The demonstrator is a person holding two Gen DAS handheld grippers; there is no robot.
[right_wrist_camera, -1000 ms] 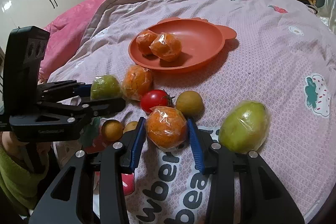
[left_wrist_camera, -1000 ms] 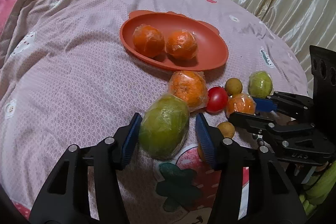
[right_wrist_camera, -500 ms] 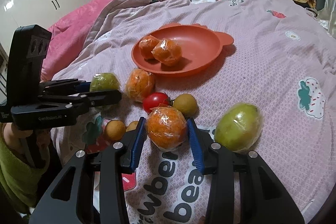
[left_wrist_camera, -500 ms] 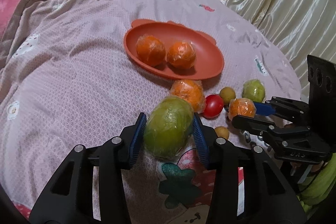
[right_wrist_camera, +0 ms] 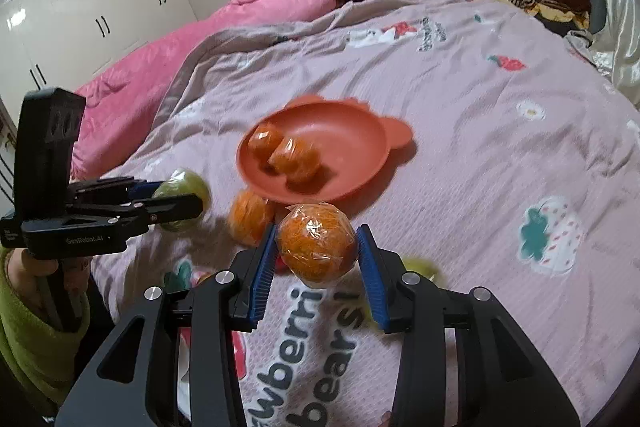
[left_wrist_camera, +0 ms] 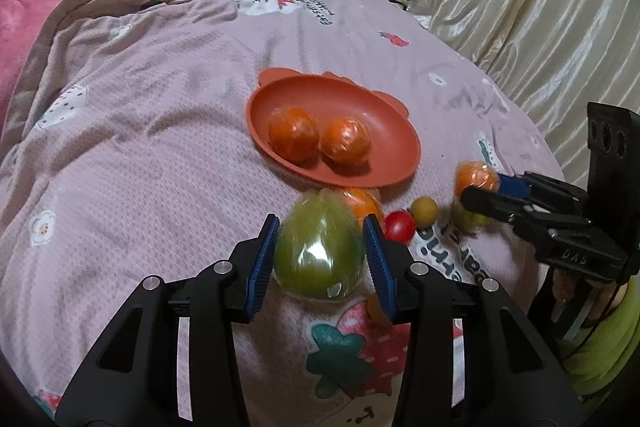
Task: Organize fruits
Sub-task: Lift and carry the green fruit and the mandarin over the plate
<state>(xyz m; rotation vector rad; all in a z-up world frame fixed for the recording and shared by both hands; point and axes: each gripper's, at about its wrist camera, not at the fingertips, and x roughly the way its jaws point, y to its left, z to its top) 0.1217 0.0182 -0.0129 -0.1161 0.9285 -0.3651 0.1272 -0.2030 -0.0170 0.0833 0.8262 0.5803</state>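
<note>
**Two fruits held, plate comes next**

I have a fruit in each hand now. My left tongs (left_wrist_camera: 320, 253) are clamped on the mango (left_wrist_camera: 319, 254). My right tongs (right_wrist_camera: 318, 253) are clamped on an orange (right_wrist_camera: 317, 243). Both fruits look lifted off the bed (left_wrist_camera: 140, 147), near its close edge. I think this is the carry step.

The plate (left_wrist_camera: 384, 115) sits in the middle of the bed. Two oranges (left_wrist_camera: 318, 135) already lie in it, side by side and touching. Next I should bring my fruits over the bare part of the plate and let go gently.

The mango is big, green and egg-shaped. It has shiny wrap on it, so it may slip. My orange is round and wrapped too, with crinkly film. The plate is smooth, shallow and orange-red, with little ears on its rim. Round fruit could roll in it. The bed cover is soft and bumpy, so the plate may tip a bit.

One more orange (right_wrist_camera: 250, 217), a tomato (left_wrist_camera: 399, 225) and a few small fruits wait on the bed, near its close edge.
</note>
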